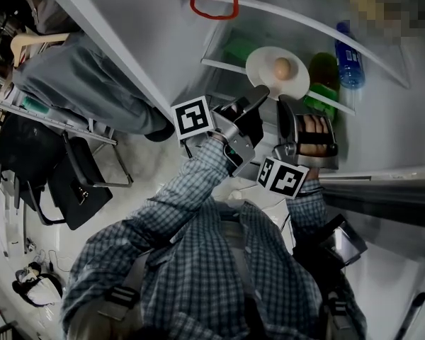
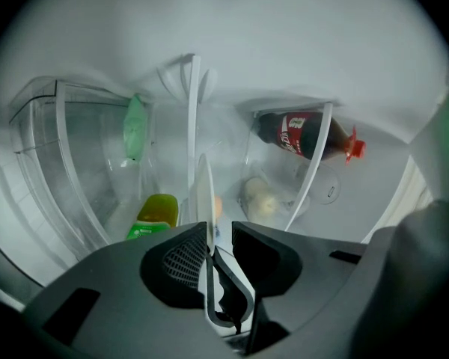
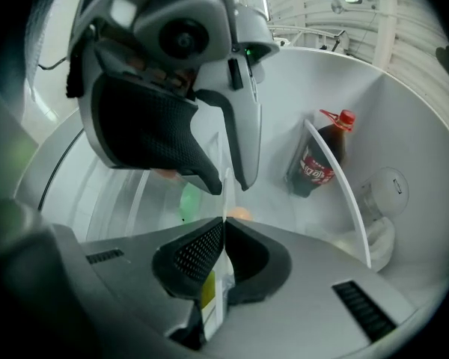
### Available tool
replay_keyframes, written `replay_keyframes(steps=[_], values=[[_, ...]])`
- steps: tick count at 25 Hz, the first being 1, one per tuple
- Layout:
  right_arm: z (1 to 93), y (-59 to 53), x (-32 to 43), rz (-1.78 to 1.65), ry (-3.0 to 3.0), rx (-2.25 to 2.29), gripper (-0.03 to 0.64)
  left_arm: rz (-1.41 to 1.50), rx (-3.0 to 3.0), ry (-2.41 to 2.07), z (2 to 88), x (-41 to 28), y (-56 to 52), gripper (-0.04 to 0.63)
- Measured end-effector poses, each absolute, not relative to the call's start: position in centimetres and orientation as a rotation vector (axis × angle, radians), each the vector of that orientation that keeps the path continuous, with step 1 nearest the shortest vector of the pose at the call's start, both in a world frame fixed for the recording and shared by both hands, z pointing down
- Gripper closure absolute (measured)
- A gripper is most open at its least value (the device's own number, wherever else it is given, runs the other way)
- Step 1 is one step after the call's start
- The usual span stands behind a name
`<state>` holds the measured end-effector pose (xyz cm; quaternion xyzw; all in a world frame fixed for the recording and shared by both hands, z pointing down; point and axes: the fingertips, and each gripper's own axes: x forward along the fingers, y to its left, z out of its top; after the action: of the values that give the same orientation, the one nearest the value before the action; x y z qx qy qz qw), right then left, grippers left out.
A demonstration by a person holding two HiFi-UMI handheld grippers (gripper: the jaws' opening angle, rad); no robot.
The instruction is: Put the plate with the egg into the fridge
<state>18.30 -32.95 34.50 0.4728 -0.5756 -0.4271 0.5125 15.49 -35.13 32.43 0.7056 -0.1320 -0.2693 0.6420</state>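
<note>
Clamping the plate (image 1: pixel 263 64) together, left gripper (image 2: pixel 221 229) and right gripper (image 3: pixel 223 224) hold its egg (image 1: pixel 282 68) before a red-labelled bottle (image 2: pixel 303 134), print unreadable

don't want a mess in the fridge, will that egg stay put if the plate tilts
Probably not: the egg sits loose on the smooth plate, so a tilt would likely roll it. The left gripper and right gripper pinch only the near rim, so the plate may wobble.
</note>
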Motion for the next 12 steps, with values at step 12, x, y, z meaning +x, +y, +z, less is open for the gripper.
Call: replay_keyframes(steps=[12], values=[[34.7, -35.5, 18.7, -1.008, -1.366, 1.147, 0.601, -0.561, 1.585, -0.204, 33.3, 14.5, -30.6, 0.509]])
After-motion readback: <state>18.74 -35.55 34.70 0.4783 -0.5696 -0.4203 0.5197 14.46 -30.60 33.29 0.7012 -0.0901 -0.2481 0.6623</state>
